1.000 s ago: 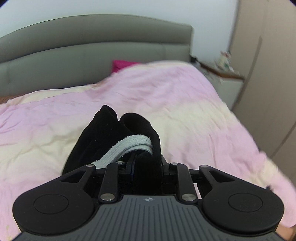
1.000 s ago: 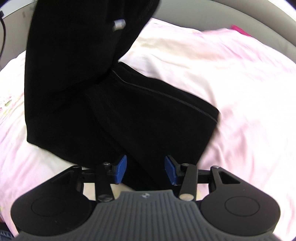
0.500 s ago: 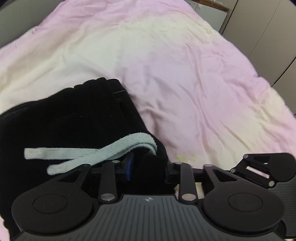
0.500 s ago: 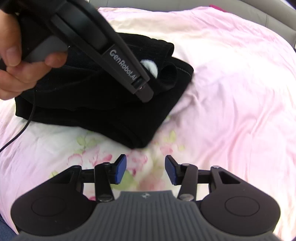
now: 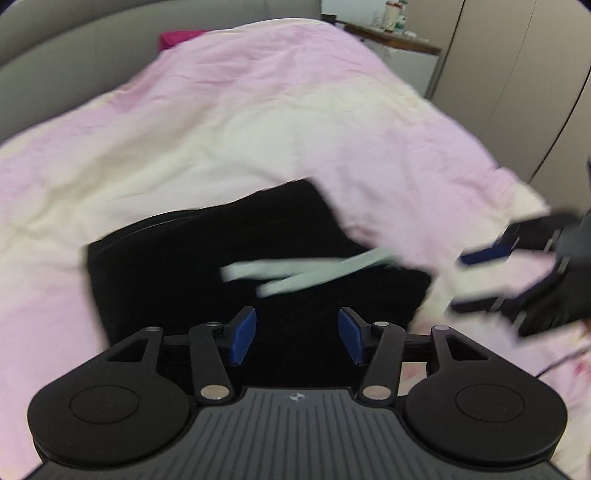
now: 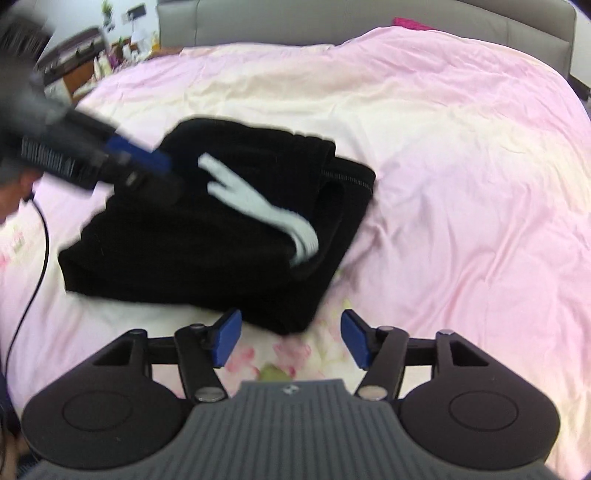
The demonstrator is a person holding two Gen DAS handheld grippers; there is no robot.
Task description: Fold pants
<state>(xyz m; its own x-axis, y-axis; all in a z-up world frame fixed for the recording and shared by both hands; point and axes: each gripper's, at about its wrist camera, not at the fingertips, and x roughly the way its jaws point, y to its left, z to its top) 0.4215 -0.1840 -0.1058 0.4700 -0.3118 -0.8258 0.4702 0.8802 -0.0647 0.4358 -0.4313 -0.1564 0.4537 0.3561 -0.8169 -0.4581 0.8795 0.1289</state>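
Your folded black fabric pants [image 6: 207, 236] lie as a compact, roughly rectangular bundle on the bed's wrinkled pink and cream quilt [image 6: 461, 166], with their pale grey flat drawstring [image 6: 258, 206] splayed across the top of the bundle. Your left gripper [image 5: 297, 334] hangs just above the near edge of the pants; its blue-padded fingers [image 5: 242, 334] stand apart and are opening, with only black cloth showing below the gap and nothing pinched between them. Your right gripper [image 6: 291, 339] sits just off the near corner of the pants, over a flower-printed patch of quilt; its fingers [image 6: 227, 338] are also apart and opening, clear of the fabric. In the right wrist view your left gripper shows blurred at the pants' far-left side. Beyond the pants, a grey padded headboard [image 6: 332, 22] stands at the far end of the bed, with a magenta cushion [image 5: 177, 37] against it.
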